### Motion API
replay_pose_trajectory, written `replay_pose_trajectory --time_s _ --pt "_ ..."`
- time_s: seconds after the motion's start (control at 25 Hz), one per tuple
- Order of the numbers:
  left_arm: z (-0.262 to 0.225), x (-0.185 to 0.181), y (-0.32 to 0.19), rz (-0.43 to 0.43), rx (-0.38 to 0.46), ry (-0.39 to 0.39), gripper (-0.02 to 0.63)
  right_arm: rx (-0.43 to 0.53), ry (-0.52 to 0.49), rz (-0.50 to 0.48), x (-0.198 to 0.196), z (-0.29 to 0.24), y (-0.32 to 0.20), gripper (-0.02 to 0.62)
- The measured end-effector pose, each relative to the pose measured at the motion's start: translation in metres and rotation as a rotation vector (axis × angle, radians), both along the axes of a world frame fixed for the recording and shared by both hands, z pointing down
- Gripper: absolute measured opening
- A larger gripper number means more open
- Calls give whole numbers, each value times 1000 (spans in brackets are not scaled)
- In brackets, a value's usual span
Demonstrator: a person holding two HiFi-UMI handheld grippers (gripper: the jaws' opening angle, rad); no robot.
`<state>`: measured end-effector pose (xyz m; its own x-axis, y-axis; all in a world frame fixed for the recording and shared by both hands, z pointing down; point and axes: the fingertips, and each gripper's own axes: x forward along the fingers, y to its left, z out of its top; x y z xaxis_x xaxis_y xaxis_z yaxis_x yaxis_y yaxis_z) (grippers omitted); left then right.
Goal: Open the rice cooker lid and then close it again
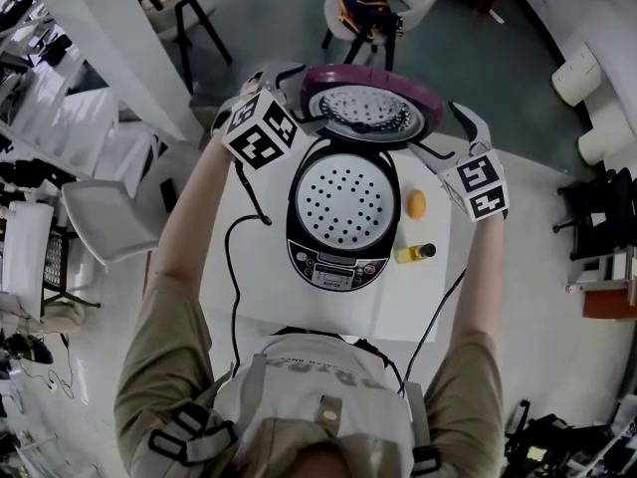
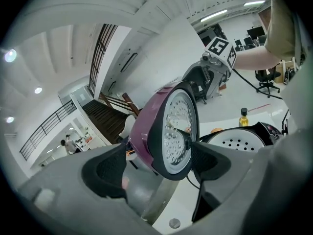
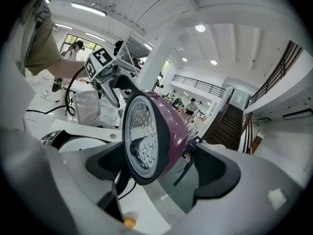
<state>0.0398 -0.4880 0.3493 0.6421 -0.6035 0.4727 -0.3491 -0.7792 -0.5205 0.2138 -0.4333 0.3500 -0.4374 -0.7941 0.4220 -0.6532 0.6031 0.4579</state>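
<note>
The rice cooker [image 1: 343, 217] is seen standing in the middle of a white table [image 1: 428, 302], with its control panel [image 1: 336, 269] turned towards the person. Its lid [image 1: 373, 103] is raised at the back of the cooker. The lid's purple shell faces away and its pale, dimpled inner face is turned towards the pot. The pot's mouth is covered by a white plate [image 1: 345, 199] pierced with holes. The left gripper [image 2: 155, 164] is held at the left side of the lid with its jaws well apart. The lid's rim stands between them: one pad lies off the purple shell, the other close to the inner face, and nothing is clamped. The right gripper [image 3: 159, 166] is held the same way at the right side of the lid, jaws spread wide astride the rim without pinching it. A small orange thing [image 1: 416, 204] lies just to the right of the cooker, and a small yellow bottle [image 1: 415, 253] lies by its front right corner. A black cable [image 1: 231, 267] runs down the table to the left of the cooker. Bare table is left in front of the cooker and to its right, while the lid reaches over the table's far edge. A chair [image 1: 383, 3] stands on the floor well behind the cooker.
</note>
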Motion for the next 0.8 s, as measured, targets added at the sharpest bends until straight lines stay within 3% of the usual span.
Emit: replay_pose_trajectory --time_s 0.8 --pt "16 3 -2 33 -22 -80 430 -53 -28 -71 -15 -3 -11 423"
